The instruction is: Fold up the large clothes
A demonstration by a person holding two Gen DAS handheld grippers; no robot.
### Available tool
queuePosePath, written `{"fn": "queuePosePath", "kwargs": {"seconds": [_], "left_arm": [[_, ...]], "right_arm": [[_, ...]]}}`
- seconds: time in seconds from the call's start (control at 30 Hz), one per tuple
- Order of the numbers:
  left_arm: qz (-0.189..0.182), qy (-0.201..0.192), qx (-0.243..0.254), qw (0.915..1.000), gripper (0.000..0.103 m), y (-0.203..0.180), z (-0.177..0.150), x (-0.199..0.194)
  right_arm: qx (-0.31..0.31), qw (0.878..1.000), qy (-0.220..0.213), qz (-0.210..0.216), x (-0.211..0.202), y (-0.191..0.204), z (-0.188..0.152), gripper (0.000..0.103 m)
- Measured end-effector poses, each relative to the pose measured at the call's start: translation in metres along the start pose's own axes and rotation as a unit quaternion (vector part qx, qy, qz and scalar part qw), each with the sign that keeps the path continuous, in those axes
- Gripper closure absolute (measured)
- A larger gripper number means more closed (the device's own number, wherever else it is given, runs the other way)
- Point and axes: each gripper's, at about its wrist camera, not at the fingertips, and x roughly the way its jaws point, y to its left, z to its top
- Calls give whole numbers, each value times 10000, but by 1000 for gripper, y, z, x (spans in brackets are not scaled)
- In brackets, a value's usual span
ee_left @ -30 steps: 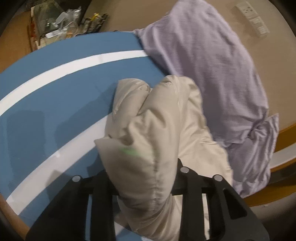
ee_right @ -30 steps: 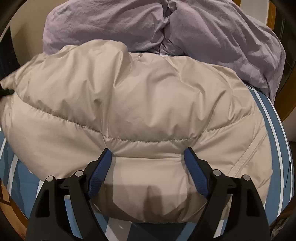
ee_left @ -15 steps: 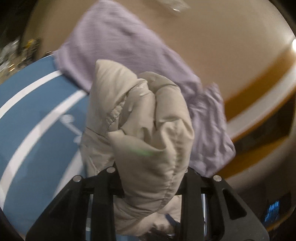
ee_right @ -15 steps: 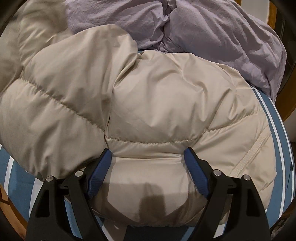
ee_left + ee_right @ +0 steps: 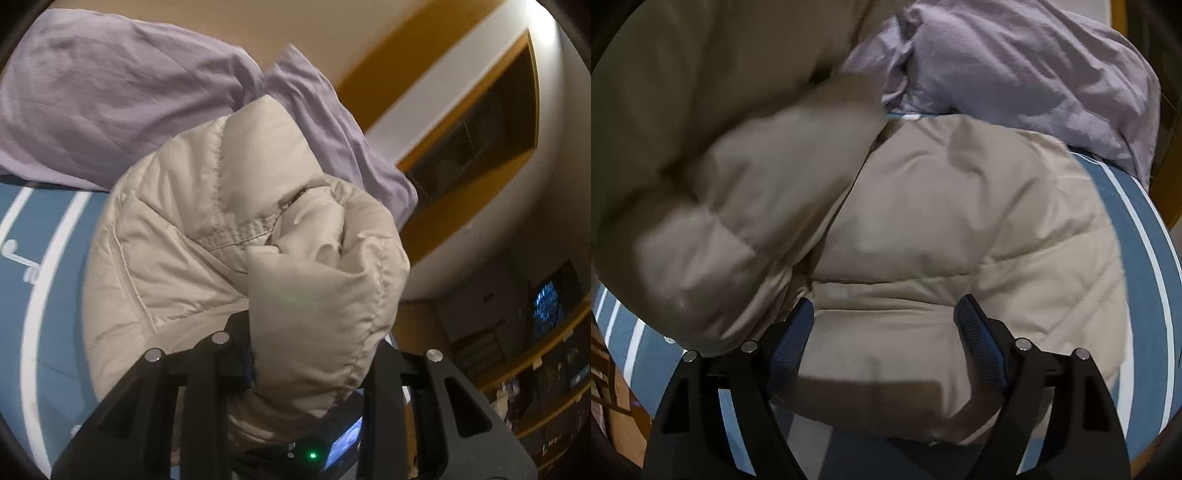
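Left gripper clamped on a bunched fold of beige puffer jacket, lifted over the striped blue surface; shelving visible only here. Right gripper fingers wide apart, pressing into jacket near the surface's front edge. Lilac garment heaped at the far edge.

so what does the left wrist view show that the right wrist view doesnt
Only the left wrist view shows the left gripper shut on a bunched fold of the beige puffer jacket, plus a wall and dim shelves behind. Only the right wrist view shows the right gripper, its blue pads either side of the jacket's edge. Both show the jacket, the lilac garment and the blue striped surface.
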Motion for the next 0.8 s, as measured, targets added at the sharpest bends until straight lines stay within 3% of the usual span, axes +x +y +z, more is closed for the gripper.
{"fn": "queuePosePath", "kwargs": {"seconds": [0.37,0.63,0.8], "left_arm": [[10,738,499,9960,71,-41,-29,65],[248,1266,1115,9854,68,-75,-58,119],[451,1400,1453,9784,66,-89,-74,135]], "right_arm": [[729,9945,-387,-643,-40,-74,-5,21],[1285,9846,-376,-1124,-54,-130,-27,21],[1549,9785,-383,-1306,-63,-153,-39,21]]}}
